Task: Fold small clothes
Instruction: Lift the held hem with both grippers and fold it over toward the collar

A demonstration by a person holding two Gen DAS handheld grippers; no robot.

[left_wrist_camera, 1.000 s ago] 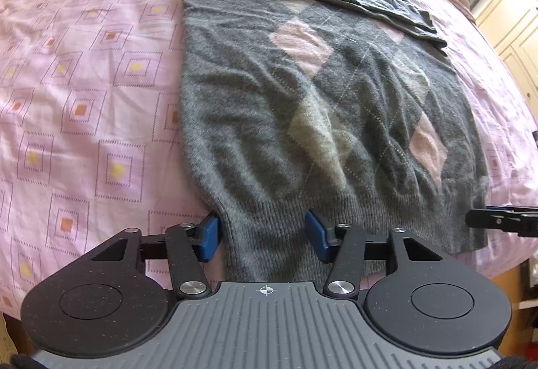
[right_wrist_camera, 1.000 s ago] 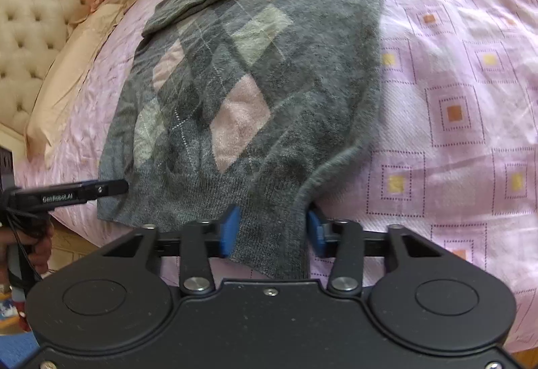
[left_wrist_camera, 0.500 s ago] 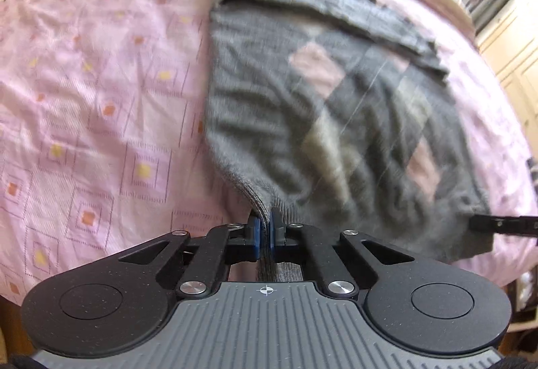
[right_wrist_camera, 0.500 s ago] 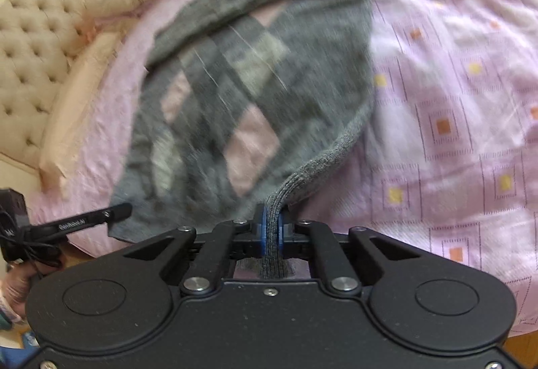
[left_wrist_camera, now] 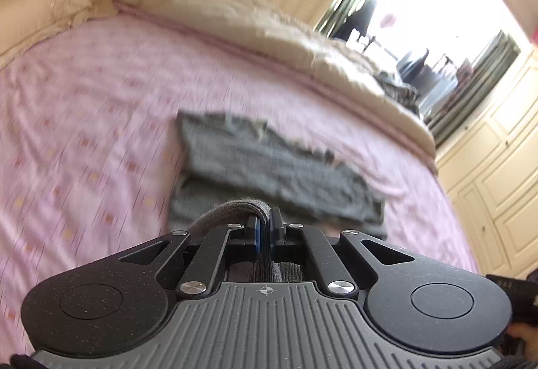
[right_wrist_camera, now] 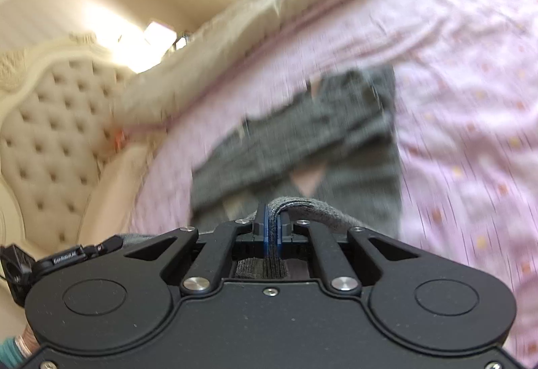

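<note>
Grey knit fills the gap between both pairs of tongs. The left tongs [left_wrist_camera: 264, 228] are clamped on the ribbed hem of the grey sweater [left_wrist_camera: 269, 174], the fabric arching up over the blue pads and running back down between the arms toward the camera. The right tongs [right_wrist_camera: 273, 228] pinch the hem the same way, the knit looping over their tips and off to the right. Both tools are tipped upward, so each camera looks across the bed toward the far side of the room instead of down at the mattress. The rest of the sweater lies beyond the tongs on the pink patterned bedsheet [left_wrist_camera: 84, 120], its folded sleeves lying across the upper part; a pink diamond of the pattern [right_wrist_camera: 307, 182] shows just past the right tongs. Motion blur smears the sheet and garment in both views. In the right view, the other tool's tip [right_wrist_camera: 101, 246] shows at the lower left, before a tufted cream headboard [right_wrist_camera: 50, 133]. A beige duvet [left_wrist_camera: 235, 12] is bunched along the far edge of the bed.
</note>
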